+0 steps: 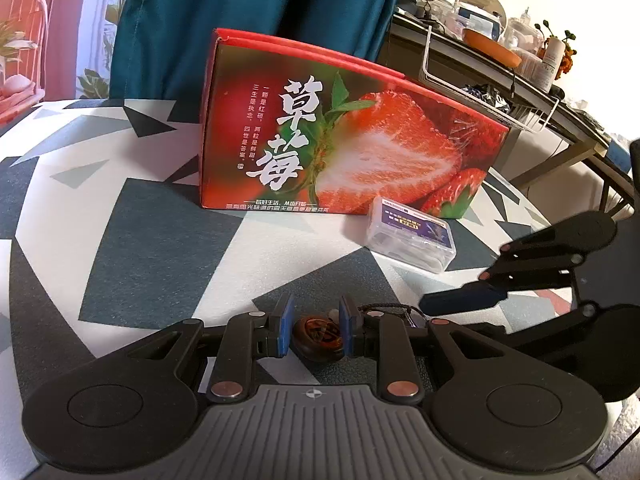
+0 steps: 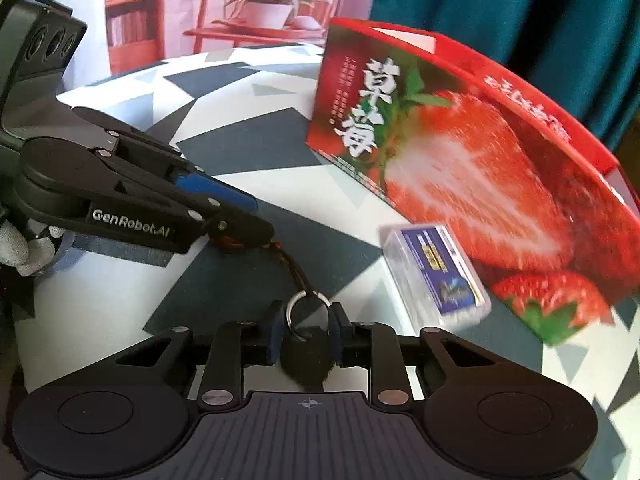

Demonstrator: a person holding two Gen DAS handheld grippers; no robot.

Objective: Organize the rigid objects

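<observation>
Table (image 1: 132, 240), patterned in white, grey and dark triangles, carries everything.

One strawberry box (image 1: 344, 136): red carton, standing on its long edge at the far side, printed face toward both cameras, top flap apparently open in the right wrist view.

One clear plastic case (image 1: 412, 238) with a blue label, lying flat just in front of the box's right end, very near it; contact not resolvable.

One keychain: brown glossy pendant (image 1: 318, 336), black cord (image 2: 294, 268), metal ring (image 2: 308, 312), dark fob (image 2: 306, 354). It spans the two claws.

Left claw (image 1: 316, 330): narrow, blue pads closed on the brown pendant, low over the table.

Right claw (image 2: 306, 334): narrow, pads set either side of the fob just below the ring; they appear to press it, so I judge it held. This view is motion-blurred.

Key relation: the keychain's long axis runs along the cord from the left claw to the right claw, slanting across the table, so each claw has one end and the cord looks nearly taut between them. The box lies ahead of both claws; the case sits nearer the right claw. My judgement: one claw must let go before the keychain can go toward the box.
</observation>
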